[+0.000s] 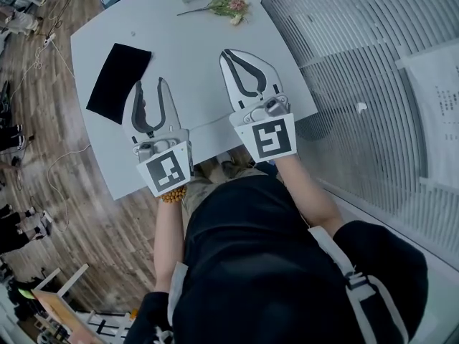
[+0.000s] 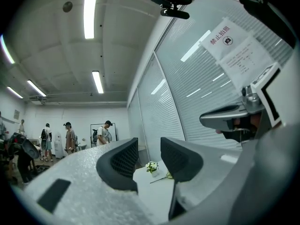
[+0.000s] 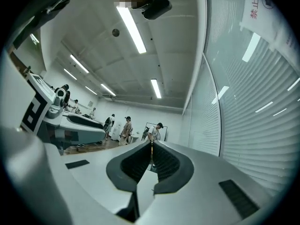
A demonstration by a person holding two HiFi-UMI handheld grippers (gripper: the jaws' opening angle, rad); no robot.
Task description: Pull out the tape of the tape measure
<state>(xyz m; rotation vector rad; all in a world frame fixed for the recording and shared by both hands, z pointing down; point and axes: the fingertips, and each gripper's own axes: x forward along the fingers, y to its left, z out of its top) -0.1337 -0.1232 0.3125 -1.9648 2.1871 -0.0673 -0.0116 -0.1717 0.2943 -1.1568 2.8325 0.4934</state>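
The tape measure is not seen in any view, so its place cannot be told. The left hand-held gripper (image 1: 150,84) is held above the near part of the white worktop (image 1: 193,49). Its jaws stand apart, and nothing is caught between them. Through the gap a small pot of white flowers (image 2: 151,167) is seen far off on the worktop. The right hand-held gripper (image 1: 231,54) is held just beside the left one, nearer the glass partition with blinds (image 1: 373,84). Its jaws are brought together at the tips, and nothing is clamped in them. On the worktop a black cloth (image 1: 118,81) is laid flat to the left of the left hand-held gripper. At the far edge a loose flower sprig (image 1: 226,6) is laid beside the pot. A wooden floor (image 1: 43,120) is seen beyond the worktop's left edge.
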